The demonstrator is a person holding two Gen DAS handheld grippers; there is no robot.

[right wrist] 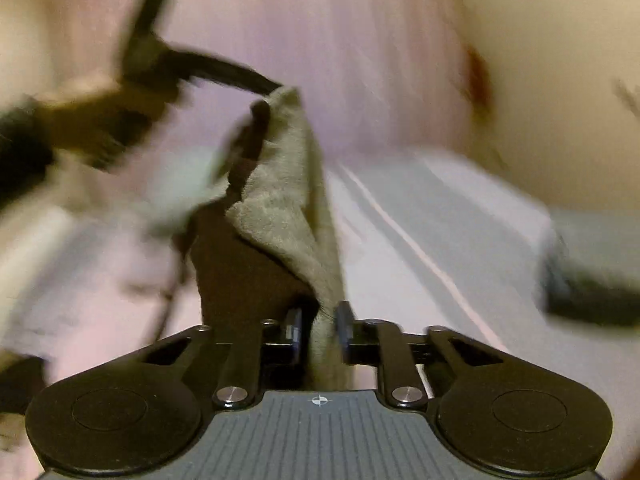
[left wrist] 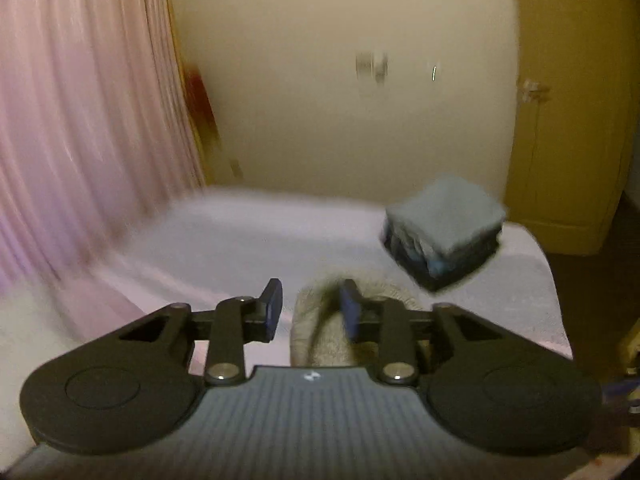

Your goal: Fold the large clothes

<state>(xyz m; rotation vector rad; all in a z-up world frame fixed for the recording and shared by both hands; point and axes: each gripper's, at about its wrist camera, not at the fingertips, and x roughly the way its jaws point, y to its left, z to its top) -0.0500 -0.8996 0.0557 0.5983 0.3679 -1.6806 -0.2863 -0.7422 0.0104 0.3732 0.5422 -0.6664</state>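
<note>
1. Right gripper (right wrist: 318,326): black fingers pinch a fuzzy beige towel (right wrist: 288,200), held up above the bed (right wrist: 460,232).
2. The towel rises in a soft, looped-pile drape to the left gripper (right wrist: 260,108), blurred at upper left; its far corner touches those fingertips, but whether they clamp it I cannot tell.
3. Left wrist view: left gripper (left wrist: 310,312) fingers stand apart, beige towel (left wrist: 320,336) folding round the right pad.
4. A grey, blocky folded stack (left wrist: 444,232) sits on the pale sheet.
5. Pink pleated curtain (left wrist: 80,120) hangs left.
</note>
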